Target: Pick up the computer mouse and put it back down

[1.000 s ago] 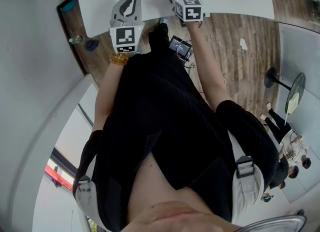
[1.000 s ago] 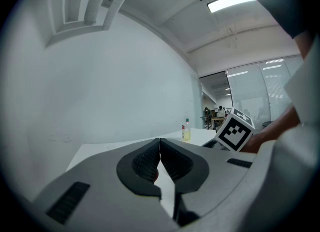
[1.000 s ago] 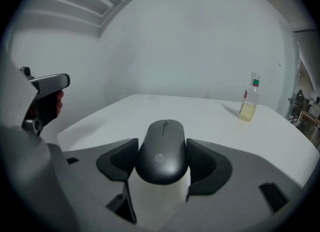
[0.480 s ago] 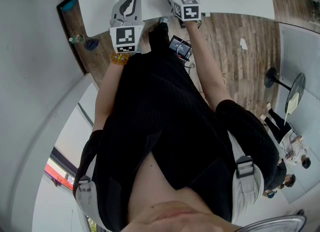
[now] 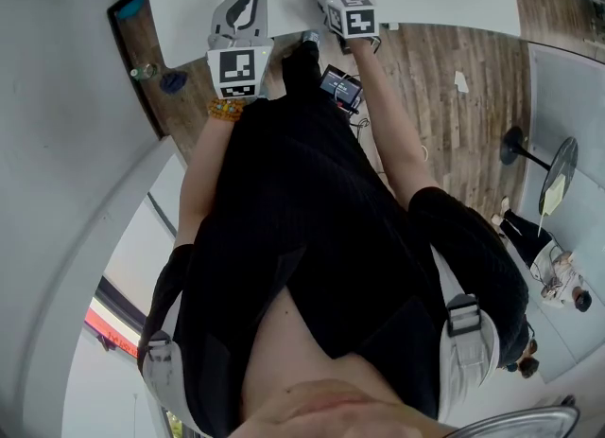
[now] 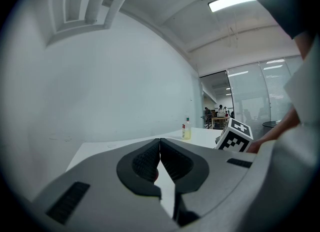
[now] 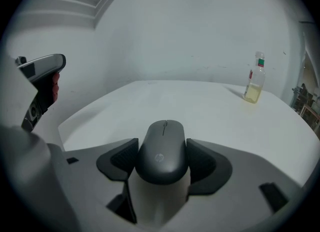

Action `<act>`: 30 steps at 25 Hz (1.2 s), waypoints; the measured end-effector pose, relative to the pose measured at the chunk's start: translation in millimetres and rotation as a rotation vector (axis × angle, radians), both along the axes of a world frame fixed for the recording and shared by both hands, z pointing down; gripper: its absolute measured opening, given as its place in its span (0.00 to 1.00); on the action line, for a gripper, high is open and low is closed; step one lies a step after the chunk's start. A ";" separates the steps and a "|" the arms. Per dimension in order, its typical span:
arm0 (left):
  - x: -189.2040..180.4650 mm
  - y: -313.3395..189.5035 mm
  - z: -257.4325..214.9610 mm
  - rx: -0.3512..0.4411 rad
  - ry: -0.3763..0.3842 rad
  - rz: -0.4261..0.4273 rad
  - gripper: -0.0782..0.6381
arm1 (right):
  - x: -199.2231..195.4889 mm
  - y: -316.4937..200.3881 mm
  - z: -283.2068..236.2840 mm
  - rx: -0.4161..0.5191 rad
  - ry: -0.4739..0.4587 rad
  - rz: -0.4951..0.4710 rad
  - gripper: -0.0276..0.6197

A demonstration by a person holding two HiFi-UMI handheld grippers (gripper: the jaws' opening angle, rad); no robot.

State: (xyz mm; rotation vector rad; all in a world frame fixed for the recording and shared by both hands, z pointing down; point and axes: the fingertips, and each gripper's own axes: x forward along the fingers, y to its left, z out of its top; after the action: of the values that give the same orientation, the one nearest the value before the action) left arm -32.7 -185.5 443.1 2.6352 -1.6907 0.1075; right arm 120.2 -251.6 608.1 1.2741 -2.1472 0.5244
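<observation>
Pick-up step in hand: the dark grey rounded plastic computer mouse [image 7: 161, 148] is gripped over the white table [image 7: 125, 105].
At the table's near edge, my left gripper [image 6: 160, 143] has its jaws pressed together, empty. My right gripper [image 7: 161, 165], forearm stretched further in, pinches the mouse's sides. Next, I judge: lower it level, then spread the jaws.

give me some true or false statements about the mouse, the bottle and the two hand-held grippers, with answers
1. The right hand-held gripper grips the computer mouse by its sides. True.
2. The left hand-held gripper is wide open. False: its jaws are together, with nothing between them.
3. A bottle stands upright on the white table. True.
4. The computer mouse is bright red. False: it is dark grey.
</observation>
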 end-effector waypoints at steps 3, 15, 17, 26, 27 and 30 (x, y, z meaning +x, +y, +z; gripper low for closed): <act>-0.6 -0.3 0.2 0.000 0.002 -0.002 0.13 | 1.3 1.5 6.5 -0.020 0.002 0.001 0.50; -2.4 -2.2 0.4 -0.002 0.004 -0.005 0.13 | 2.2 1.0 5.7 -0.043 0.018 0.003 0.50; -0.8 -2.5 -0.1 -0.001 0.003 -0.004 0.13 | 4.1 0.8 6.0 -0.046 0.017 0.002 0.50; -1.0 -3.2 -2.1 0.005 0.002 -0.001 0.13 | 5.0 1.0 8.8 -0.057 0.030 -0.007 0.50; -0.9 -3.2 -2.5 0.006 0.003 -0.001 0.13 | 5.1 1.0 8.9 -0.061 0.030 -0.009 0.50; -0.5 -2.7 -3.4 0.010 0.004 0.001 0.13 | 5.3 1.5 9.2 -0.064 0.036 -0.015 0.50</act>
State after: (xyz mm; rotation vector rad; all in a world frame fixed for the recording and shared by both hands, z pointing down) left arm -33.2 -188.2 439.7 2.6414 -1.6930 0.0941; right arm 125.5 -250.2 617.3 1.2223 -2.0925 0.5553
